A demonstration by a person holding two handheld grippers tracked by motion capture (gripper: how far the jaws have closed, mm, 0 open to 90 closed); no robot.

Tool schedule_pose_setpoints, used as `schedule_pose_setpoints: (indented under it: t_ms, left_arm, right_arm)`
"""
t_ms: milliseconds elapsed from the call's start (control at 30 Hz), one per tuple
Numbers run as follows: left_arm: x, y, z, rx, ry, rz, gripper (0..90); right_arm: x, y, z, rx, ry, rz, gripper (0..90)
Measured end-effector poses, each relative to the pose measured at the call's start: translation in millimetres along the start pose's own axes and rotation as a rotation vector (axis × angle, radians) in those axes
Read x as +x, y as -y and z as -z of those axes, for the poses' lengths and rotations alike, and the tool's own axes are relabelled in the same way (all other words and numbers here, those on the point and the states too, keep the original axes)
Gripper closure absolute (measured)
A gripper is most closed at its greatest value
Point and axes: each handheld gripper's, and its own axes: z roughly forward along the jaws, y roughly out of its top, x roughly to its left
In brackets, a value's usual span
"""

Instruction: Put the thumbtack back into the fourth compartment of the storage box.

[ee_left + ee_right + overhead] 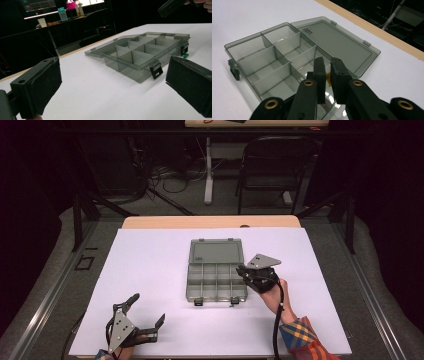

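A smoky grey compartment box (190, 281) lies open in the middle of the white table, its lid (216, 252) flat behind it. My right gripper (242, 270) hovers over the box's right-hand compartments. In the right gripper view its jaws (327, 62) stand almost together above the box (249, 58), and a small yellow piece (328, 78) shows pinched in the narrow gap. My left gripper (147, 309) rests near the front left of the table, open and holding nothing. Its view looks across at the box (130, 73) between wide-apart jaws (115, 85).
A tiny green piece (185, 55) lies on the table by the box's right latch. The white sheet (150, 265) covers the table, with a wooden strip (210, 222) at its far edge. A chair (272, 167) and a table leg stand beyond.
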Motion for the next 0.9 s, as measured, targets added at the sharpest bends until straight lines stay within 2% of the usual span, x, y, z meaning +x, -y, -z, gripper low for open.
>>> schedule_pose_setpoints:
  t_ms: [300,667,700,733,767,900]
  left_arm:
    - [0.1,0.1,0.4,0.002,-0.002,0.0,0.4]
    - [0.2,0.3,0.0,0.003,-0.001,0.001,0.4]
    - [0.2,0.3,0.1,0.003,-0.002,0.001,0.4]
    - [0.3,0.3,0.1,0.003,-0.002,0.001,0.4]
    - [0.4,0.4,0.1,0.003,-0.002,0.002,0.4]
    - [0.2,0.1,0.6,0.004,-0.003,-0.001,0.4]
  right_arm:
    - [-9.6,-2.5,-13.8,0.008,0.009,-0.019,83.1]
    - [-17.0,6.4,-39.7,0.096,-0.009,-0.055,82.3]
    - [-17.1,7.6,-41.6,0.102,-0.005,-0.054,80.8]
    - [-18.6,8.4,-42.4,0.102,-0.005,-0.063,73.5]
    - [-18.6,8.4,-42.4,0.102,-0.005,-0.063,73.5]
    - [-21.0,6.6,-36.6,0.092,0.017,-0.089,59.8]
